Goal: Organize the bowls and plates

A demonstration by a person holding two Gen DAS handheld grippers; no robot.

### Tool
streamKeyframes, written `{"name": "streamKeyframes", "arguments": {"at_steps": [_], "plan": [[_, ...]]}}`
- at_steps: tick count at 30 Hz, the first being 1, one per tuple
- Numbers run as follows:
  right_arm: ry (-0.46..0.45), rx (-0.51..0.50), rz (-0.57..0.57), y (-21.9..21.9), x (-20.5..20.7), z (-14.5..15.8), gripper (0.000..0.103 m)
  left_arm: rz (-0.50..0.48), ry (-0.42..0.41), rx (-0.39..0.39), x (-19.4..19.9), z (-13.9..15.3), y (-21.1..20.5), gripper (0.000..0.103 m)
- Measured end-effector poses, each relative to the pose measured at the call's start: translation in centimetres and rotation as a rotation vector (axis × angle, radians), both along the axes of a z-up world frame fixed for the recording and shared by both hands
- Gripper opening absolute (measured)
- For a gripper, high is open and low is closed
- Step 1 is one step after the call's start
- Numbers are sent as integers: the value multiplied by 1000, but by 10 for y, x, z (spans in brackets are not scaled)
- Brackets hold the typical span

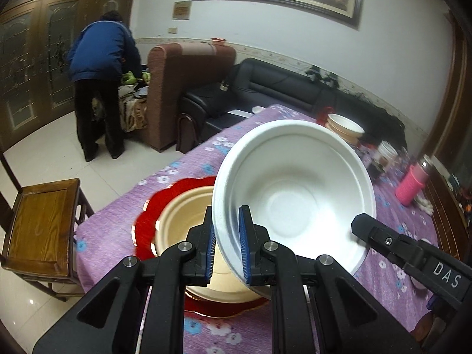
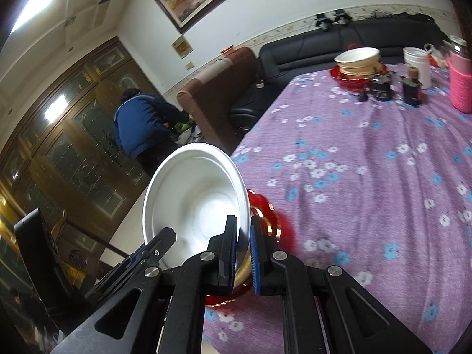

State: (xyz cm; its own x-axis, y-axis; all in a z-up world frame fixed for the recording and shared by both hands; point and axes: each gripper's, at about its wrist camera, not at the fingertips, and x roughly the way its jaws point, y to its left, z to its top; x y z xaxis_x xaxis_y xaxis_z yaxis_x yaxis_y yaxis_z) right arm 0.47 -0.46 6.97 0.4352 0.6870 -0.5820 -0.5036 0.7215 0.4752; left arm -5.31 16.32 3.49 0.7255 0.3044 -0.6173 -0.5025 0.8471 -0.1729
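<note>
My left gripper point(image 1: 227, 247) is shut on the near rim of a white bowl point(image 1: 298, 194) and holds it tilted above a cream bowl point(image 1: 183, 218) that sits on a red scalloped plate point(image 1: 147, 224). My right gripper point(image 2: 243, 253) is shut on the opposite rim of the same white bowl point(image 2: 194, 203), and its finger shows in the left wrist view point(image 1: 371, 233). The red plate point(image 2: 265, 215) lies just beyond the bowl on the purple flowered tablecloth point(image 2: 368, 153).
A second stack of cream bowls point(image 2: 358, 62) on a red plate stands at the table's far end, beside dark jars point(image 2: 380, 88), a white cup point(image 2: 417, 65) and a pink bottle point(image 2: 460, 85). A wooden chair point(image 1: 41, 224) stands at the table's left. A person point(image 1: 100, 82) bends by the sofas.
</note>
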Motion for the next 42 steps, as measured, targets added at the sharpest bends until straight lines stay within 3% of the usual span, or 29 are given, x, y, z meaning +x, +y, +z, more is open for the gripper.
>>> {"name": "streamKeyframes", "arguments": {"at_steps": [15,42], "plan": [[87,-44,83,38,15,-30,8,77,96,6,1,-19,17,12],[121,-108,117,58,18,-39,8,86,144,-13,5,-26,25,12]]}}
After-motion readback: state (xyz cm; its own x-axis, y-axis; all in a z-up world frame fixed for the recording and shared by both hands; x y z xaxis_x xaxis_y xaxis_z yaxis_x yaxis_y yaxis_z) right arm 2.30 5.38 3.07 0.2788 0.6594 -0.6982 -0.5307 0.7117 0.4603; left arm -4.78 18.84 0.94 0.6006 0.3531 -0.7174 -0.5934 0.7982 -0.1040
